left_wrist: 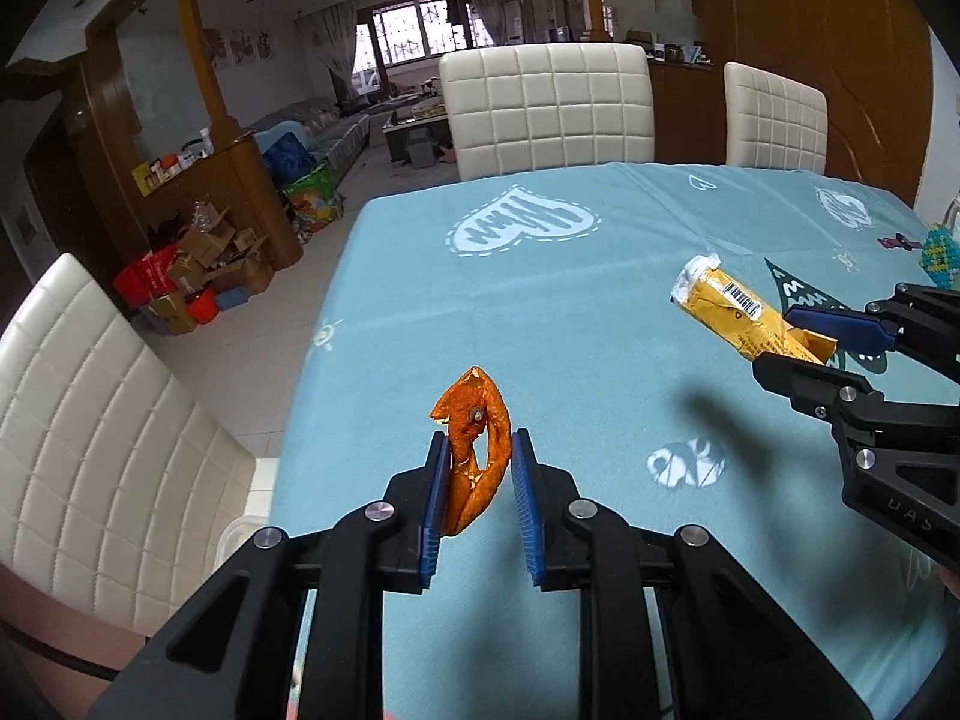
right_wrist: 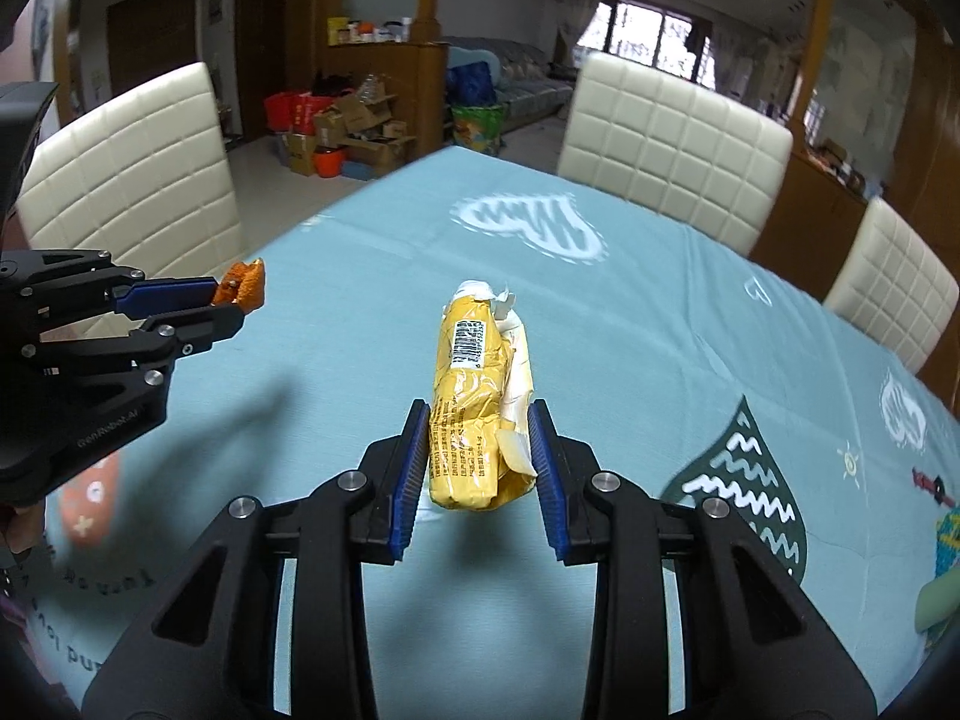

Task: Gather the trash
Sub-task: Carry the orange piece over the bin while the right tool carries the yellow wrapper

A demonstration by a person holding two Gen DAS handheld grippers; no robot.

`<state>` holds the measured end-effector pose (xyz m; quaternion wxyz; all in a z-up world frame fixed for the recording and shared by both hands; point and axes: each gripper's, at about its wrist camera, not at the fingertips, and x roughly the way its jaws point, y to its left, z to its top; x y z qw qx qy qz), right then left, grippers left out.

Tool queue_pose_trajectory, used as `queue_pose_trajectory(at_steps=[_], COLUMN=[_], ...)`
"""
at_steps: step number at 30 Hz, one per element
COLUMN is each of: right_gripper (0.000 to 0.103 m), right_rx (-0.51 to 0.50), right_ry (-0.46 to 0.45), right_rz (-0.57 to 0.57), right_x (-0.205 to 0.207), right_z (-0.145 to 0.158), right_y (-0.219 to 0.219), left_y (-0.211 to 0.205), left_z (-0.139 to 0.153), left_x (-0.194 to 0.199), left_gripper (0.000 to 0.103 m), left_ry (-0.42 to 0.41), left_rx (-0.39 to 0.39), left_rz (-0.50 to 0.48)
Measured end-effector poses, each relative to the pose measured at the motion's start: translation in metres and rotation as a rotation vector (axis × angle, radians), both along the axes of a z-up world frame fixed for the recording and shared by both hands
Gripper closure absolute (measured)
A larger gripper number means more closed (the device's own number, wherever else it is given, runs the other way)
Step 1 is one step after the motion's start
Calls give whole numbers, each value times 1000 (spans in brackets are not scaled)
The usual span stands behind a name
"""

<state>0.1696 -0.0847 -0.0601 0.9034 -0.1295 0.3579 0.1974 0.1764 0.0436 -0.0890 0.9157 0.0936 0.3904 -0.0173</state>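
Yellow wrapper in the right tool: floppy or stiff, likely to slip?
The yellow wrapper looks crumpled and light; it probably deforms under the right tool. Its free end sticks out without drooping, so it seems fairly self-supporting. The glossy film could slip, though the ribbed pads likely help.

Your left gripper (left_wrist: 480,450) is matt black plastic with ribbed blue pads and bright metal pins; between its pads sits a dry, rough orange peel (left_wrist: 474,444). Your right gripper (right_wrist: 480,444) has the same finish and pinches a glossy, crinkled yellow wrapper (right_wrist: 474,396) with torn white paper edges. Beneath both, the tabletop (left_wrist: 540,312) wears matt, soft teal cloth.
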Motion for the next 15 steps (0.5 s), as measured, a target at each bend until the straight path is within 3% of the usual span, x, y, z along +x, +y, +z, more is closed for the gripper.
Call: queue_pose_trajectory(at_steps=[15], right_gripper=[68], right_rx=[-9], right_ry=[-18], right_rz=[105], right_x=[-34], right_z=[13], right_y=[64], left_y=[68], left_z=[14], left_x=[-58], left_gripper=[82], left_ry=[-66], left_rx=[49], left_rz=[132])
